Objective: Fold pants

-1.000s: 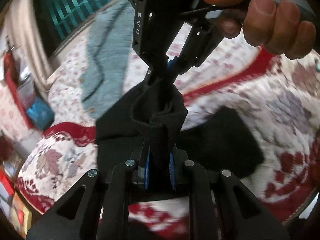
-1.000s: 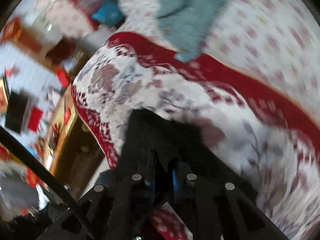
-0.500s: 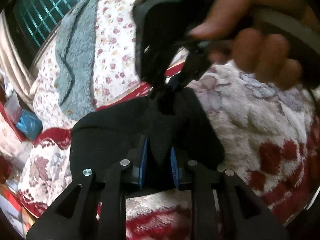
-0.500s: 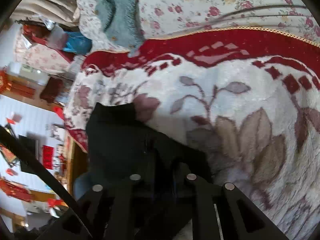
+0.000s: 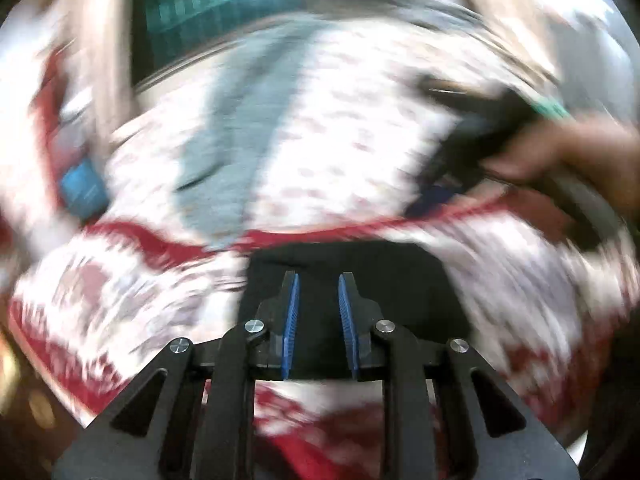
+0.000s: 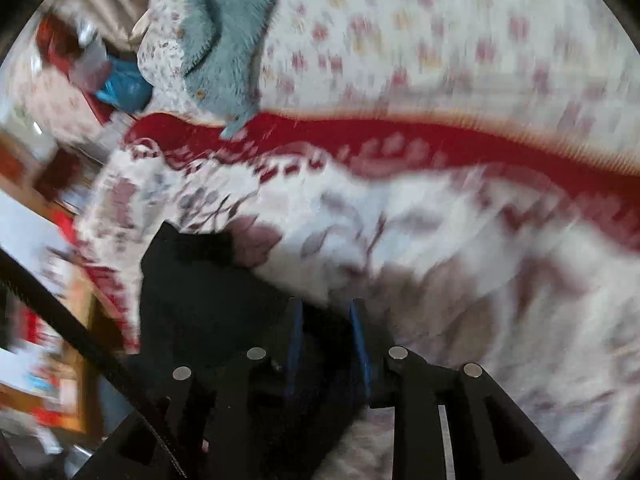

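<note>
The black pants (image 5: pixel 400 280) lie folded into a compact dark rectangle on the white and red floral blanket (image 5: pixel 140 300). My left gripper (image 5: pixel 318 280) is open just above the pants, its blue pads apart with nothing between them. My right gripper (image 6: pixel 326 304) is also open, over the pants' right edge; the pants (image 6: pixel 192 288) spread to its lower left. The right gripper also shows in the left wrist view (image 5: pixel 460 148), blurred, up and to the right of the pants, away from them.
A teal fluffy garment (image 6: pixel 228 32) lies on the flowered bedspread (image 6: pixel 440 40) behind the blanket. A blue packet (image 5: pixel 82 192) sits at the bed's left side. Cluttered furniture (image 6: pixel 48 320) stands past the blanket's left edge. A window (image 5: pixel 240 12) is behind the bed.
Both grippers were shut on the pants, lifting and folding them. Now both have let go and opened. The pants lie flat, and the right gripper has pulled away to the right.
</note>
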The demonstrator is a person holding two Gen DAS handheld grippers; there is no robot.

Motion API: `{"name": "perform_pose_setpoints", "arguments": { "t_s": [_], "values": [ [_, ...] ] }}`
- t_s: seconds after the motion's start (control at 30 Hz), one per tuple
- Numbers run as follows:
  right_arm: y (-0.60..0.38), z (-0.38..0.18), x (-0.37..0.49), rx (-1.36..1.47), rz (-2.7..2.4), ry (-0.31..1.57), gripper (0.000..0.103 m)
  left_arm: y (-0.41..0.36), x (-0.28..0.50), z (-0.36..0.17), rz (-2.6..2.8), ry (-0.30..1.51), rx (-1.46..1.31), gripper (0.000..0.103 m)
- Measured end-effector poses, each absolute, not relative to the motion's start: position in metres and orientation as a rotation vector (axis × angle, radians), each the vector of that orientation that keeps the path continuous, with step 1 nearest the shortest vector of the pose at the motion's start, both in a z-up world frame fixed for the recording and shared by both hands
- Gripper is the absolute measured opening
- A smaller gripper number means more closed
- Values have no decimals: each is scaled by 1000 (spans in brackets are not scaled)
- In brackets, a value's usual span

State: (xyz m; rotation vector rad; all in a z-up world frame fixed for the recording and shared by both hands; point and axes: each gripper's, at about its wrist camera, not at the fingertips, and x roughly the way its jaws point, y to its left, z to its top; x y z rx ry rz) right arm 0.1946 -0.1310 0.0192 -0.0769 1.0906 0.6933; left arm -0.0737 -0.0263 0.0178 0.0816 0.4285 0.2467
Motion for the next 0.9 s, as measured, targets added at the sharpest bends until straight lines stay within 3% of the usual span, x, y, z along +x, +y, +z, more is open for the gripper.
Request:
{"name": "perform_pose_setpoints", "arguments": {
  "t_s": [0.03, 0.07, 0.1, 0.17, 0.2, 0.4, 0.43, 0.47, 0.5, 0.57, 0.73, 0.8, 0.83, 0.87, 0.9],
  "values": [
    [-126, 34, 191, -69, 714, 1057, 23, -2, -66, 20, 290, 442, -30, 40],
    [-116, 51, 188, -20, 775, 1033, 24, 20, -57, 18, 305, 478, -149, 43],
    [-108, 59, 186, 26, 833, 1032, 26, 48, -43, 8, 317, 555, -326, 43],
    [-74, 68, 182, 133, 1027, 1089, 41, 78, -24, -18, 333, 672, -531, 43],
    [-58, 66, 181, 158, 1087, 1128, 42, 90, -16, -36, 345, 728, -612, 41],
    [44, -9, 183, 143, 1146, 1470, 42, 65, -26, -37, 372, 655, -514, 41],
    [48, -27, 193, 112, 1067, 1523, 31, 66, -24, -39, 383, 654, -498, 41],
    [47, -31, 204, 99, 1008, 1500, 7, 65, -22, -41, 388, 654, -482, 41],
    [39, -26, 221, 92, 926, 1401, 5, 60, -20, -42, 401, 667, -461, 42],
    [0, -5, 256, 133, 665, 1165, 18, 56, -20, -45, 412, 669, -438, 42],
    [-1, 2, 247, 284, 910, 1267, 18, 61, -17, -49, 420, 660, -438, 42],
    [36, 9, 216, 190, 1140, 1310, 27, 62, -16, -50, 427, 657, -430, 42],
    [62, 2, 202, 73, 1222, 1369, 40, 62, -16, -51, 426, 656, -427, 42],
    [80, -10, 192, -31, 1236, 1428, 44, 62, -16, -51, 426, 656, -425, 42],
    [95, -28, 194, -157, 1155, 1472, 41, 62, -17, -51, 425, 655, -423, 42]
  ]
}}
